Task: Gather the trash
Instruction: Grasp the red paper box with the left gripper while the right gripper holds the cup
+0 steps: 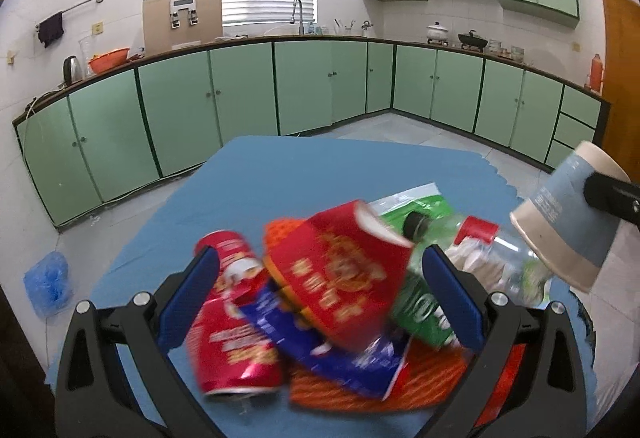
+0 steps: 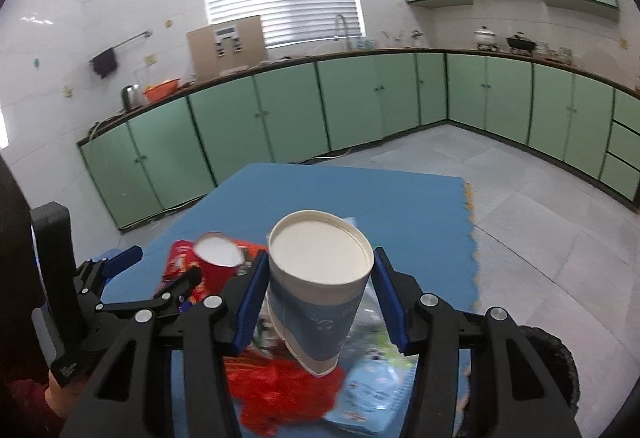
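Observation:
A heap of trash lies on the blue mat (image 1: 280, 182): a red can (image 1: 232, 318), a red paper cup (image 1: 340, 270) on its side, a green bottle (image 1: 424, 302), a blue wrapper (image 1: 332, 354) and orange mesh (image 1: 380, 386). My left gripper (image 1: 320, 252) hangs open over the heap, its pads either side of the red cup and not touching it. My right gripper (image 2: 320, 256) is shut on a blue-and-white paper cup (image 2: 320, 302), held tilted above the heap. In the left wrist view that cup (image 1: 572, 222) hangs at the right. The left gripper (image 2: 160, 270) is also seen beside the red cup (image 2: 218, 262).
Green cabinets (image 1: 320, 86) line the walls behind the mat. A blue plastic bag (image 1: 48, 288) lies on the tiled floor to the left. Bare floor tiles (image 2: 540, 206) spread to the right. A light blue packet (image 2: 372, 386) and red mesh (image 2: 280, 390) lie under the held cup.

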`<control>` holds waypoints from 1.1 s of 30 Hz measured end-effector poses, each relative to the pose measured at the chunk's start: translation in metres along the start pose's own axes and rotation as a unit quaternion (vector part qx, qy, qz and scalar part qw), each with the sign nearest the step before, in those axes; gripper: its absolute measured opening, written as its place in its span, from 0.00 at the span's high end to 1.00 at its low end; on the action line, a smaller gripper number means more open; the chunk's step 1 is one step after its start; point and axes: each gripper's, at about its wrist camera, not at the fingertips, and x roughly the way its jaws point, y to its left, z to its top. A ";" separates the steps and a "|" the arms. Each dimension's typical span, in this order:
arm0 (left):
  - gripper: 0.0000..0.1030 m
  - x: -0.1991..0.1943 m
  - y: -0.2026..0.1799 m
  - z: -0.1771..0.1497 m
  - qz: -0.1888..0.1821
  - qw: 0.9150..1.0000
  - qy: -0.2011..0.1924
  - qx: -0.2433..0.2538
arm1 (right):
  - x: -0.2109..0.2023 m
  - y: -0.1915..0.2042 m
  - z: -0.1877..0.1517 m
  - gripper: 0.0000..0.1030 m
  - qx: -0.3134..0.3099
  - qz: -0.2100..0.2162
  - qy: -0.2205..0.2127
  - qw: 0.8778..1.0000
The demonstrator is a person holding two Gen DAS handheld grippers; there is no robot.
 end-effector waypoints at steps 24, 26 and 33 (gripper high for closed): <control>0.32 0.032 -0.013 0.004 0.028 0.999 0.017 -0.023 | 0.013 -0.037 -0.013 0.50 0.024 0.010 -0.012 1.000; 0.41 0.030 -0.008 0.003 0.015 0.999 0.023 -0.034 | 0.011 -0.035 -0.013 0.50 0.022 0.010 -0.013 1.000; 0.50 0.005 0.004 0.003 -0.001 0.999 0.005 -0.052 | -0.003 -0.024 -0.009 0.50 0.012 0.010 -0.022 1.000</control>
